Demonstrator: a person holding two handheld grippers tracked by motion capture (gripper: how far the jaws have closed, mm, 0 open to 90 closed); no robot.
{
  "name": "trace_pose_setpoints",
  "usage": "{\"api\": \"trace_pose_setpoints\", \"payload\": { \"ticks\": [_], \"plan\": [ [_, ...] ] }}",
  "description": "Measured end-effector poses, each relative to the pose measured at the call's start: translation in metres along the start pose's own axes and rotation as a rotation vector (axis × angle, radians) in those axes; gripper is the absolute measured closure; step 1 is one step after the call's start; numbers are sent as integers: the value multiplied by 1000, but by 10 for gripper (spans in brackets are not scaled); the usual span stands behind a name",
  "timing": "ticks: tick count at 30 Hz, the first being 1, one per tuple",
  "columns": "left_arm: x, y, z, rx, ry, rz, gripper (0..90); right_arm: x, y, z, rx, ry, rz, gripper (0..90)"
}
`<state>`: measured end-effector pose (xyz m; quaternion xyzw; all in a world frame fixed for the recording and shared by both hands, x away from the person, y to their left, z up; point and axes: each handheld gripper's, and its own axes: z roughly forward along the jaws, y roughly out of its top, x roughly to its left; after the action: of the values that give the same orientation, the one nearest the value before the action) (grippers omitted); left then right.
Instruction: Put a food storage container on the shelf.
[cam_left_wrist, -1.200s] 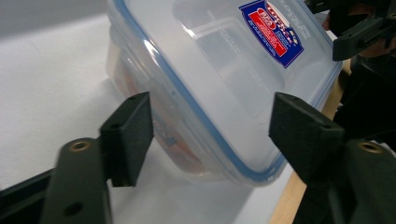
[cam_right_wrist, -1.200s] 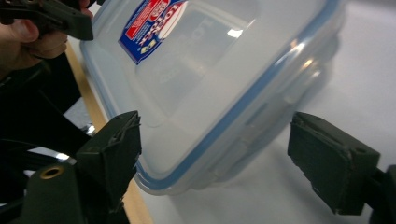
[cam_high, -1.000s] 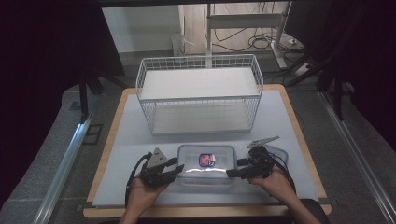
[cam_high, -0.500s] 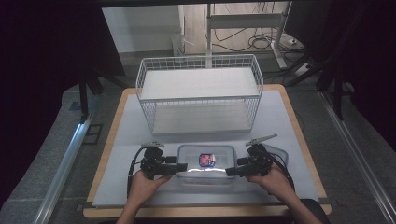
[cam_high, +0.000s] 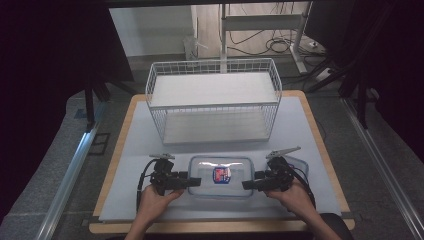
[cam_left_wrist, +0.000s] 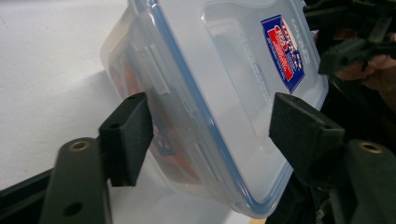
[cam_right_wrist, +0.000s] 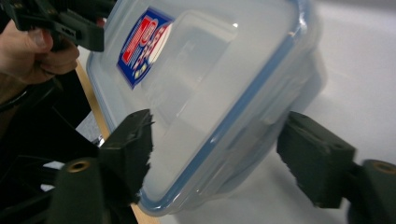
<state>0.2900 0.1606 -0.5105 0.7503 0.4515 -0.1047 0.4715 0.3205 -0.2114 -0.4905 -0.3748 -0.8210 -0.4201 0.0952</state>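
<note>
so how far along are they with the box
Early on. The lidded box sits on the mat before the wire basket. In hand: left tongs and right tongs straddle its ends, jaws just closing, not plainly gripping. Left: clamp and lift; where it goes isn't clear.

Your left gripper (cam_high: 194, 181) and right gripper (cam_high: 248, 185) lie level, pointing inward at each other from your two hands low at the table's near edge, each with jaws parted and just closing in a little, pads not pressing.
</note>
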Motion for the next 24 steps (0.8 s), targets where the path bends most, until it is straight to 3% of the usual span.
{"api": "trace_pose_setpoints", "payload": {
  "ticks": [3, 10, 14, 24],
  "plan": [
    [-2, -6, -5, -18, -11, 12, 374, 1, -2, -4, -18, 7, 1, 358],
    [-6, -16, -16, -33, -31, 35, 479, -2, -10, -13, -59, 81, 62, 486],
    [-8, -18, -17, -39, -24, 31, 490, -2, -12, -14, -67, 91, 75, 496],
    [-7, -28, -21, -88, -57, -2, 536, -2, -16, -16, -80, 119, 89, 528]
  ]
}}
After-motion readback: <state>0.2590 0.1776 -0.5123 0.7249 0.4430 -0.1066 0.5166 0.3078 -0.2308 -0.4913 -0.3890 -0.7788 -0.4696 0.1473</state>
